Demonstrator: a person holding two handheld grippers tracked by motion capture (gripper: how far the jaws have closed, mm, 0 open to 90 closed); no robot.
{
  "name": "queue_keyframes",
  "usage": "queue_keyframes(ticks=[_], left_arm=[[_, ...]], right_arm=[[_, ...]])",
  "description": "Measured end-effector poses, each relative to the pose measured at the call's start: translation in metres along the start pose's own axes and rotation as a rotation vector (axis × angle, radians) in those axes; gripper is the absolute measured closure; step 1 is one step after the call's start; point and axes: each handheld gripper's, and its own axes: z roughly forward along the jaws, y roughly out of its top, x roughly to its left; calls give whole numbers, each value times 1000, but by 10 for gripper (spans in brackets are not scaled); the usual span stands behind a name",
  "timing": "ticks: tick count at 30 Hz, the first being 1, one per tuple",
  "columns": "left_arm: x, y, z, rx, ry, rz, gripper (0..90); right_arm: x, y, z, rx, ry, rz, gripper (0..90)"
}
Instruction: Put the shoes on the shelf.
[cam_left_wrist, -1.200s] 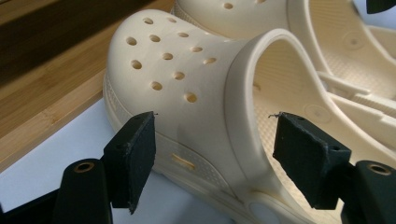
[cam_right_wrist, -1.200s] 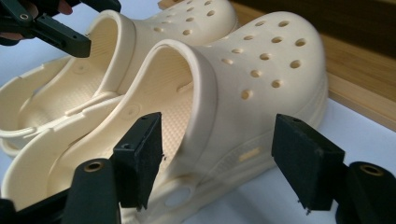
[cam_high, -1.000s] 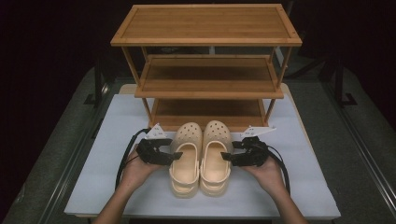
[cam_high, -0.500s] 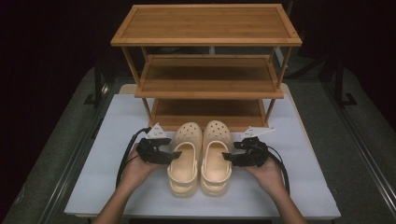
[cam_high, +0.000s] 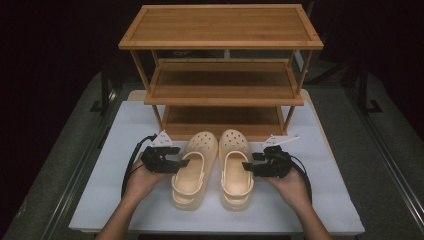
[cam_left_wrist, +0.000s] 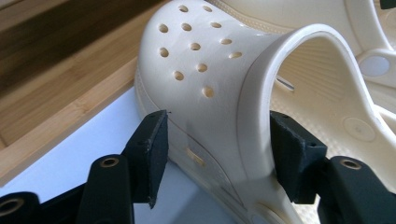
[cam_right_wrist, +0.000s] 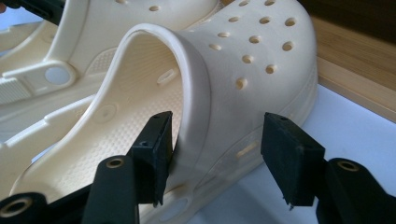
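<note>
Two cream clogs stand side by side, toes toward the rack, on the white mat. My left gripper (cam_high: 185, 162) reaches the left clog (cam_high: 200, 145) from its outer side. In the left gripper view its jaws (cam_left_wrist: 222, 144) straddle that clog's (cam_left_wrist: 205, 56) side wall, one pad outside and one inside the opening. They have just been closing, and no firm press shows. My right gripper (cam_high: 246, 166) mirrors this on the right clog (cam_high: 235, 145). Its jaws (cam_right_wrist: 215, 144) straddle the clog's (cam_right_wrist: 261, 51) rim and have also been closing, with a small gap at the outer pad.
A three-tier bamboo rack (cam_high: 220, 42) stands just behind the clogs, its bottom shelf (cam_high: 225, 117) near their toes. The white mat (cam_high: 100, 190) covers the tabletop, with bare room to both sides. Cables loop from each gripper beside the hands.
Both grippers' jaws have narrowed a little around the clogs' walls. Hands and clogs have stayed where they were.
</note>
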Motion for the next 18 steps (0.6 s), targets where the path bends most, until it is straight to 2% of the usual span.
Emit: queue_keyframes(ticks=[5,8,12,14,18], left_arm=[[7,-3,-5,-5,26,-3,472],[9,-4,-7,-8,11,-4,536],[6,-3,-6,-6,-11,9,619],[6,-3,-7,-7,-20,9,659],[7,-3,-9,-4,-12,10,704]], right_arm=[[-3,-1,-3,1,-2,-2,467],[-5,-2,-6,2,8,0,525],[-6,-2,-8,1,40,-3,611],[-5,-2,-8,3,38,-10,631],[-5,-3,-11,4,30,-15,672]])
